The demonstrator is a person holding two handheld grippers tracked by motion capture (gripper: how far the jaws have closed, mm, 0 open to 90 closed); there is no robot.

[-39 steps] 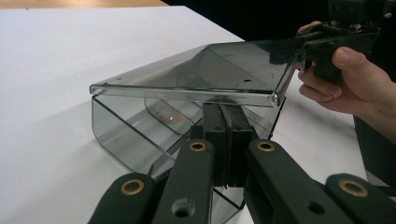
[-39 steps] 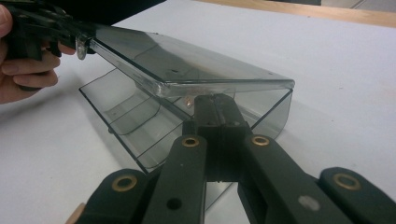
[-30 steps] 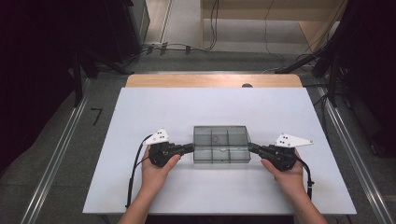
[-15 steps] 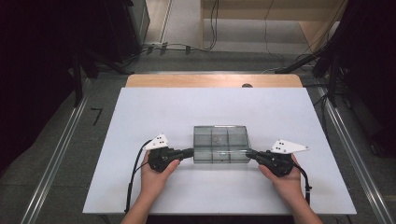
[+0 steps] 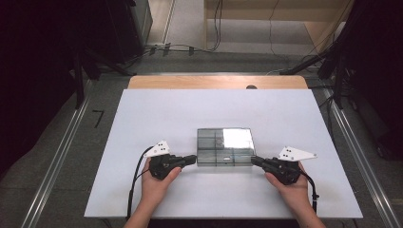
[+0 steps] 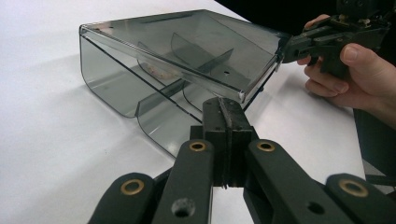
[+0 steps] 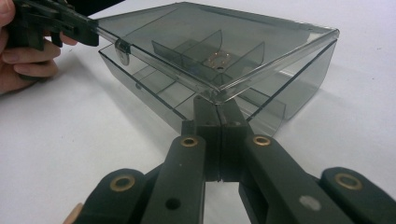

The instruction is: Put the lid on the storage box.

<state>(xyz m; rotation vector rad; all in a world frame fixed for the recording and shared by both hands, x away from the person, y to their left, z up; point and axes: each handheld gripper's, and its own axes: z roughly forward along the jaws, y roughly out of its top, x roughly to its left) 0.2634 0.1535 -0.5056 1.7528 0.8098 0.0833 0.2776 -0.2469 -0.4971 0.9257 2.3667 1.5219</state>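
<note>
Now a smoky grey transparent box (image 5: 224, 147) is seen lying on the white worktop (image 5: 166, 109), slightly toward the near edge and close to the middle of its width. The box is divided inside by thin partitions into several compartments, and its clear lid (image 6: 187, 42) is seen lifted a little at the front, so that a narrow gap is shown between lid and base in both gripper views. Something small and pale is glimpsed in one compartment, possibly a ring-shaped piece, though it is too blurred to be named.

The left tool (image 5: 190, 160) is held in the person's left hand (image 5: 157, 183) at the box's left front corner, its tip just at the lid's edge. Its jaws are clenched together, with nothing between them. The right tool (image 5: 256, 162) is held in the right hand (image 5: 290, 187) at the opposite front corner, likewise pressed closed on nothing, its tip just beneath the lid's corner. Whether either tip actually touches the lid cannot be told for certain. A black cable (image 5: 135, 185) is trailed from the left tool toward the near edge.
</note>
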